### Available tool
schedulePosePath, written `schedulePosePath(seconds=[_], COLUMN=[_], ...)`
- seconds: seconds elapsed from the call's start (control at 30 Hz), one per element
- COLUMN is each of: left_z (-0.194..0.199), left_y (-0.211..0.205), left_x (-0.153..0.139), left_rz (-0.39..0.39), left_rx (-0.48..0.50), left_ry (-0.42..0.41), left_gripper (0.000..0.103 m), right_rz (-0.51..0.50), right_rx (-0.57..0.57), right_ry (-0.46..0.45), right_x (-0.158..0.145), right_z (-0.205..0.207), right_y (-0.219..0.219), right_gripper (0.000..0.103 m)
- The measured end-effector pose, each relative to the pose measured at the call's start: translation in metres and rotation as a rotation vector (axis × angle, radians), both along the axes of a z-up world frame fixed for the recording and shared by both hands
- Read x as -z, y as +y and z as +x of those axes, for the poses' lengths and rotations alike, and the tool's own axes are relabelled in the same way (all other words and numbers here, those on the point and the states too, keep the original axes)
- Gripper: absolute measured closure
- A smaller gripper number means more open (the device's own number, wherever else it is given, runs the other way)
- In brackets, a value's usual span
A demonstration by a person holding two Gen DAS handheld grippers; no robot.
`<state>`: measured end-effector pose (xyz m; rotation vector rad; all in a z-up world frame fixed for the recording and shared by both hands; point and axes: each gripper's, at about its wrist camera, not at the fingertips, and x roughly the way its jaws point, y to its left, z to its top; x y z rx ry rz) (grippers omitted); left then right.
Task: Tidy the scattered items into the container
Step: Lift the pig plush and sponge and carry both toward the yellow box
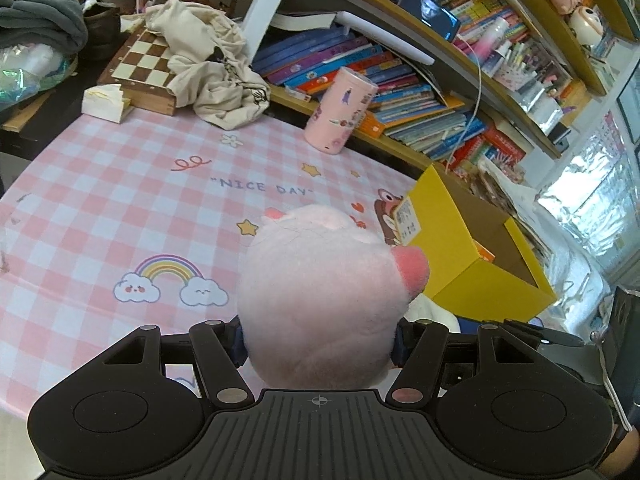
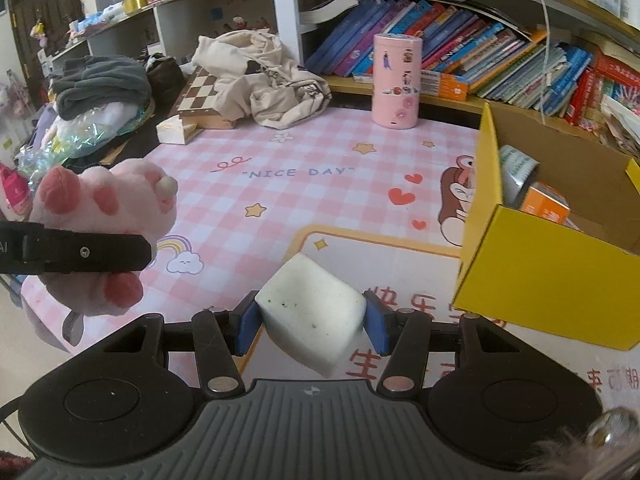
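between right gripper (image 2: 311,320) pads, white sponge (image 2: 312,312)

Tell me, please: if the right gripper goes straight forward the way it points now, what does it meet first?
Probably the pink checked table mat. The right gripper, shut on a white foam block, points down at bare mat. The yellow box stands off to the right of that line, though depth is unclear.

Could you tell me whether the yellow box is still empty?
No, the yellow box already holds an orange packet and a tape roll.
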<state>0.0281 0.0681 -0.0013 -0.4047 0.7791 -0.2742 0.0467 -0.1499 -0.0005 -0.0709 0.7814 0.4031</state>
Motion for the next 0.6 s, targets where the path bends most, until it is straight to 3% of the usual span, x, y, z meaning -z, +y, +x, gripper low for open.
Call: schedulePosePath(seconds=[0.6], left_z=[0.004], left_y=[-0.033], left_x=[0.003], left_rz=[-0.004], left_rx=[0.133], left_ry=[0.011], left_gripper=[0.041], right_rz=[-0.001], right_rx=[0.120], right_ry=[0.011], right_x=[0.000], right_z=[-0.022], right_y=[-0.034], right_gripper=[0.052])
